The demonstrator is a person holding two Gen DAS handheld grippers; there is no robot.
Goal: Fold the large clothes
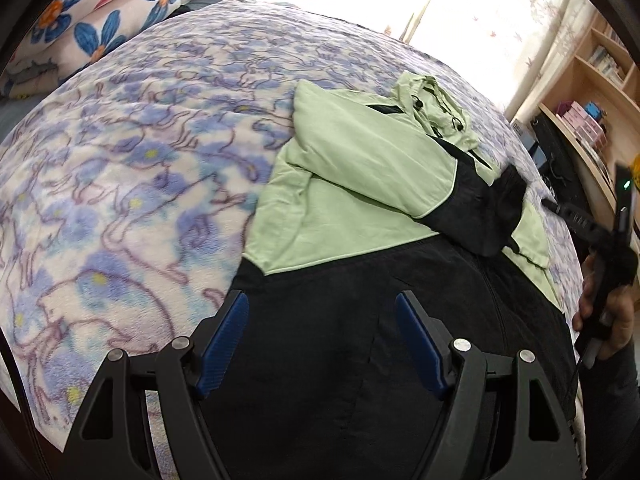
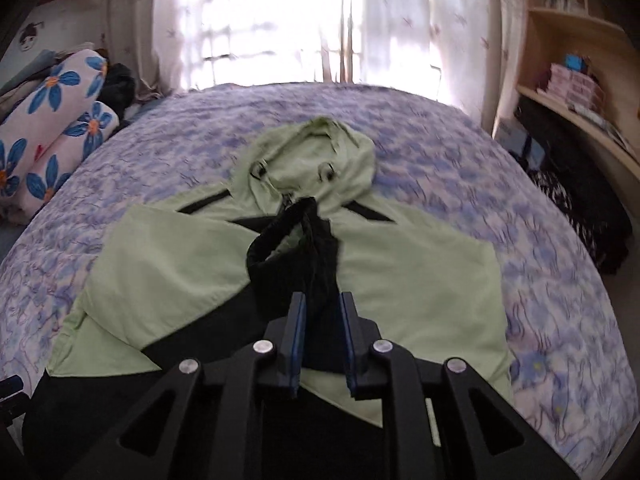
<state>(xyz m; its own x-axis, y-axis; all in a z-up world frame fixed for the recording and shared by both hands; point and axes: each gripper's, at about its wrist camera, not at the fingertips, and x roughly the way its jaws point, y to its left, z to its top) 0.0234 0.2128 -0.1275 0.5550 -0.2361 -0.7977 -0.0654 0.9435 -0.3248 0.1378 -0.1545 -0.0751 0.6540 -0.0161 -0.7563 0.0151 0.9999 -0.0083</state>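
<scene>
Two grippers on one jacket (image 2: 400, 272), green and black, spread flat on the flowered blanket (image 2: 560, 280) with its hood (image 2: 312, 152) toward twelve o'clock. My right gripper (image 2: 322, 336) is clenched on the black sleeve cuff (image 2: 308, 248), holding it up over the chest, I judge to lay that sleeve inward. My left gripper (image 1: 322, 344) hangs released, fingers (image 1: 224, 344) wide over the black hem (image 1: 320, 400) at six o'clock, likely waiting to take the bottom fold.

Garment: light green and black hooded jacket (image 2: 400, 280)
Pose: spread flat, hood at far end, black hem nearest
Sleeves: left folded across chest; black cuff (image 2: 304, 248) raised
</scene>
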